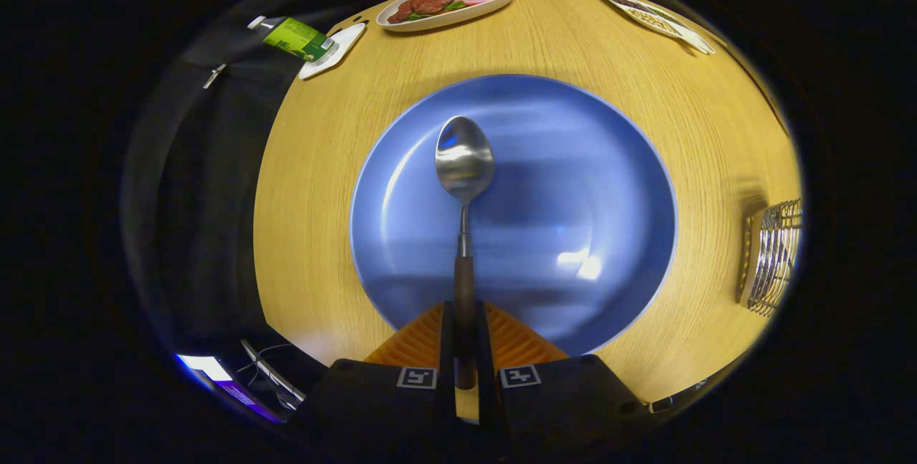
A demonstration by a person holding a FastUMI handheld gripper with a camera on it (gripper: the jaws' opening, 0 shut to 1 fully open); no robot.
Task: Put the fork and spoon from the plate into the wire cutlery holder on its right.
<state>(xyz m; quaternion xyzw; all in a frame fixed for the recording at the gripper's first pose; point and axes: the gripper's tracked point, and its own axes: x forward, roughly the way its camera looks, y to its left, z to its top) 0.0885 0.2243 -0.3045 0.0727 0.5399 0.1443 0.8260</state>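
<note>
My gripper (464,310) is shut on the dark handle of a metal spoon (464,163). The spoon sticks straight out ahead of the fingers, its bowl hanging over the middle of the blue plate (609,185). The plate lies on a round wooden table beneath and beyond the fingers, and its surface looks bare. The wire cutlery holder (774,256) stands on the table to the right of the plate, seen partly at the table's right side.
Beyond the plate, a white oval dish of food (445,2) sits at the table's far edge. A green bottle (295,38) lies on a white coaster at far left. Another small dish (655,18) is at far right.
</note>
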